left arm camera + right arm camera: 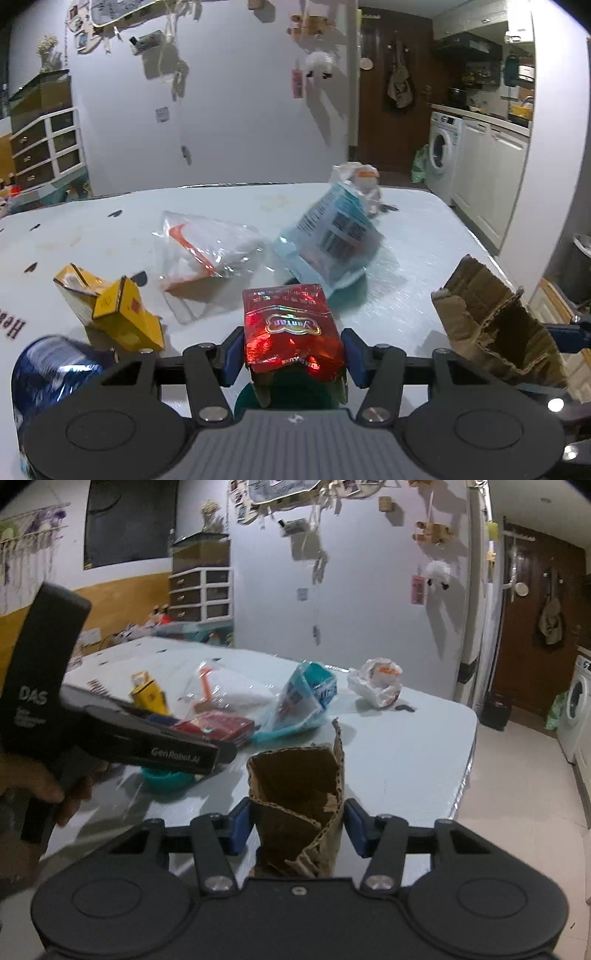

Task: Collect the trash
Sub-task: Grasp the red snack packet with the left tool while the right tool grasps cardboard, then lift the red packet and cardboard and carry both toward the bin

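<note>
Left wrist view shows my left gripper (292, 350) clamped on the shiny red foil packet (291, 328) above the pale table (406, 266); my right gripper (298, 825) pinches the torn brown cardboard piece (299, 805); I would keep both grips steady and clear the teal bowl (166, 779) when carrying off.

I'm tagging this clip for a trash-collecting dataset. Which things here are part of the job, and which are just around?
Part of the job:
- red packet in the left hand-held gripper
- torn cardboard in the right hand-held gripper
- yellow box
- clear bag
- blue pack
- crumpled wrapper

Just around:
- washing machine
- drawer unit
</note>
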Tool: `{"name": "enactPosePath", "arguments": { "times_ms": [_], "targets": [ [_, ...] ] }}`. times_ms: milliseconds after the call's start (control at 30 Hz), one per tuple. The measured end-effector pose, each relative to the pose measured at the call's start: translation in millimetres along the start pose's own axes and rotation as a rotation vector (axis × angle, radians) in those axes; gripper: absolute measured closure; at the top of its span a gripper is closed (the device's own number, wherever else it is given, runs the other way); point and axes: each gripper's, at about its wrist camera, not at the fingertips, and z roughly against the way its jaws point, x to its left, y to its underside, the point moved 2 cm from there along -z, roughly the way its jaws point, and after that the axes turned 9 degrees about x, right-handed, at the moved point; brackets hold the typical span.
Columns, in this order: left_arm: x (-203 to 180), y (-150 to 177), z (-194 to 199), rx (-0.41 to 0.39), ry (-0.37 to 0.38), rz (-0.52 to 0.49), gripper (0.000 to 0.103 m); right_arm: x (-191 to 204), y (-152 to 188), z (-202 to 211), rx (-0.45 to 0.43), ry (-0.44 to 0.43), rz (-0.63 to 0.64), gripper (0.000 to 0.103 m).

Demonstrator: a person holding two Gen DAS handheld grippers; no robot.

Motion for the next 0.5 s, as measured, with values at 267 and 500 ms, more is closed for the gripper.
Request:
{"name": "enactPosePath", "arguments": {
  "times_ms": [267, 500],
  "targets": [
    [-12.3, 9.3, 2.5, 0.002, 0.006, -0.015, 0.025, -0.1, 6.2, 28.9, -0.014, -0.048, -0.021, 0.019],
    [-4.8, -0.4, -9.3, 0.002, 0.019, 0.062, 0.025, 3.7, 4.4, 13.7, 0.001, -0.025, 0.005, 0.015]
  ]
}}
